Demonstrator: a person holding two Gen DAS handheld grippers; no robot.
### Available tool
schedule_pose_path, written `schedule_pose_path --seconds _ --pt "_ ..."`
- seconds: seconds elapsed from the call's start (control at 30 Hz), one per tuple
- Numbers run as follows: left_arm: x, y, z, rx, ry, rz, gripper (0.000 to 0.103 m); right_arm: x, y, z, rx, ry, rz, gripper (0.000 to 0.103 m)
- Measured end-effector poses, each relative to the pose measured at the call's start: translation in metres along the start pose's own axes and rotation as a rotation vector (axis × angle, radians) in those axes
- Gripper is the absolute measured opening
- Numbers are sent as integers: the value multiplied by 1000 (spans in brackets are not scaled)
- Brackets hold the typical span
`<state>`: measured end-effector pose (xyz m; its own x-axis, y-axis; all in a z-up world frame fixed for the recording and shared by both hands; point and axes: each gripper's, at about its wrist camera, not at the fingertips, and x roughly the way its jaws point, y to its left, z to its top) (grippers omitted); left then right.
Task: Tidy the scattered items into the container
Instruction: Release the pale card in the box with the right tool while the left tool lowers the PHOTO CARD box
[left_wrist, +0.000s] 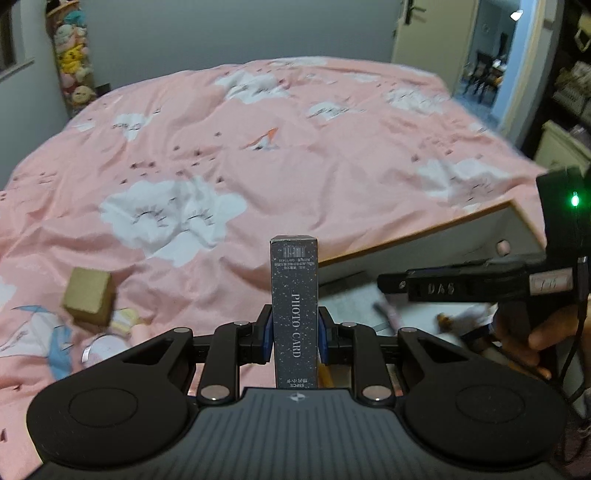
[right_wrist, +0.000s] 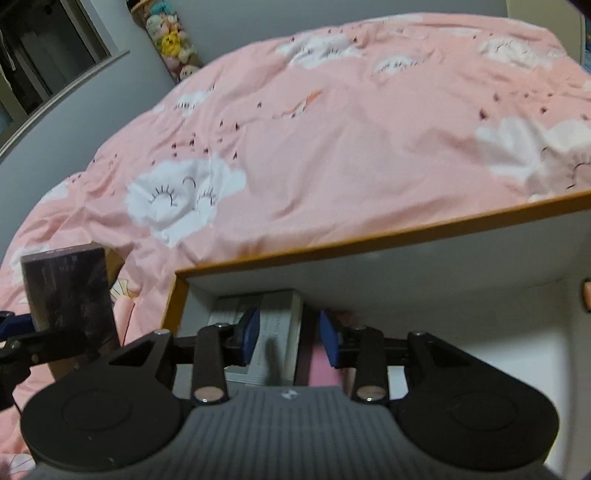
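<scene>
My left gripper (left_wrist: 294, 341) is shut on a dark speckled "PHOTO CARD" box (left_wrist: 294, 310), held upright above the pink bedspread near the container's left edge. The box also shows in the right wrist view (right_wrist: 70, 295) at the left. The container is a white box with an orange rim (right_wrist: 369, 240), lying on the bed. My right gripper (right_wrist: 290, 338) is open over the container's inside, above a white booklet (right_wrist: 275, 325) and a pink item (right_wrist: 323, 369). In the left wrist view the right gripper (left_wrist: 388, 286) reaches in from the right.
A small brown cardboard cube (left_wrist: 88, 295) and a round clear item on printed cards (left_wrist: 107, 347) lie on the bed at the left. The pink cloud-print bedspread (left_wrist: 295, 147) stretches ahead. A column of plush toys (left_wrist: 72, 55) stands at the far wall. An open door (left_wrist: 491, 55) is at the right.
</scene>
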<state>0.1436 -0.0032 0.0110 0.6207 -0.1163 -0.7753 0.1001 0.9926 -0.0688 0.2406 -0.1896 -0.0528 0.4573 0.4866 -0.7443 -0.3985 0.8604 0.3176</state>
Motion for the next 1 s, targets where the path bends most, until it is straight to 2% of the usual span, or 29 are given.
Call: schedule_pose_path --seconds 0.17,0.33,0.47,0.73,0.83,0.87,1.0 --pt "8 -11 8 -7 9 -123 26 -19 3 -11 -56 15 2 50" --pt "47 -16 8 -55 94 -231 26 -25 1 -25 -82 36 -55 50" --pt "64 -17 5 -89 127 -288 26 -28 -1 -30 -102 47 -28 53" --pt "82 -14 5 -110 150 -295 26 -19 17 -42 -225 102 -19 55" --pt "86 -9 3 -127 159 -287 26 -13 22 -44 -247 120 -19 52" --pt "87 -8 2 -134 156 -282 26 -12 23 -46 -254 128 -15 49" --pt "89 1 1 -187 131 -303 26 -9 33 -51 -299 140 -15 51"
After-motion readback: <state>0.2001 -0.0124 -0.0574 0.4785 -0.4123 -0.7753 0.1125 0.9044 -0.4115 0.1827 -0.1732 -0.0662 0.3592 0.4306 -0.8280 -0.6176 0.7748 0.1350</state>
